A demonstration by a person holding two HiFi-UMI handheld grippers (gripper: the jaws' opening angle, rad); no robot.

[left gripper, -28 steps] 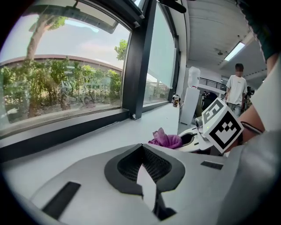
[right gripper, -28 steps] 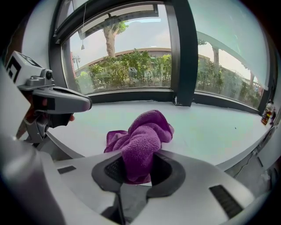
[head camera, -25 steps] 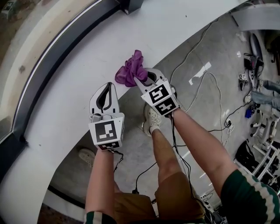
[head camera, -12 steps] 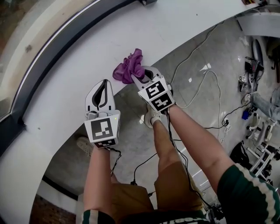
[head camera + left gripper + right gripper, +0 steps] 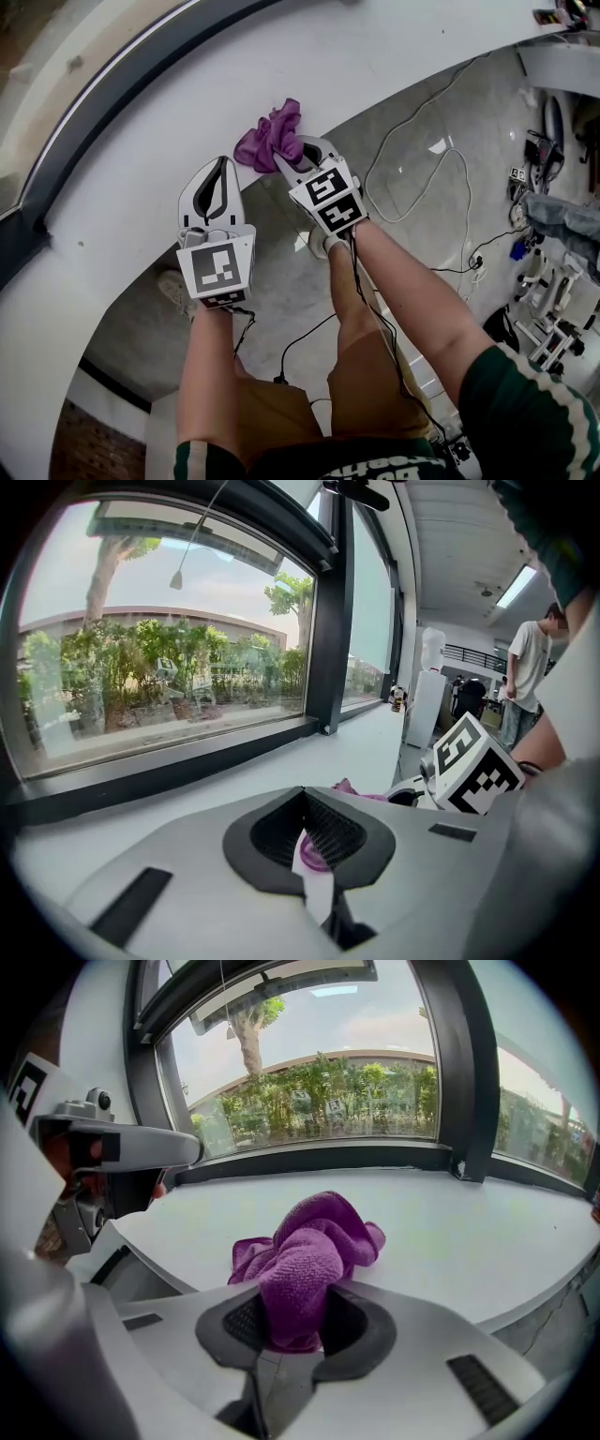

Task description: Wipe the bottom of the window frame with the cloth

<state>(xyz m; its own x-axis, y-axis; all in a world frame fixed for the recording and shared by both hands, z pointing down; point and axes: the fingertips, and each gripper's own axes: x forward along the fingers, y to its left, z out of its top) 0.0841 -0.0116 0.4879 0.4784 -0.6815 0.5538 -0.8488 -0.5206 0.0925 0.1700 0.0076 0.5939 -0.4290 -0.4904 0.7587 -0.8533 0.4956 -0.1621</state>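
Note:
A crumpled purple cloth (image 5: 270, 139) lies at the front edge of the white sill (image 5: 375, 56). My right gripper (image 5: 298, 155) is shut on its near end. In the right gripper view the cloth (image 5: 309, 1251) bulges up between the dark pads, and the right gripper (image 5: 295, 1321) points toward the dark bottom rail of the window frame (image 5: 319, 1159). My left gripper (image 5: 217, 173) hovers over the sill just left of the cloth, shut and holding nothing. From the left gripper (image 5: 309, 846) a bit of the cloth (image 5: 352, 787) shows beyond the jaws. The frame rail (image 5: 122, 89) runs well beyond both grippers.
Cables (image 5: 422, 178) trail over the grey floor below the sill, with equipment (image 5: 553, 309) at the right. The person's legs and shoes are under the grippers. Another person (image 5: 530, 682) stands far down the room. A vertical window post (image 5: 464, 1072) meets the sill at the right.
Both grippers and the held cloth have edged slightly up and left along the sill's edge. The right gripper's hold on the cloth is unchanged.

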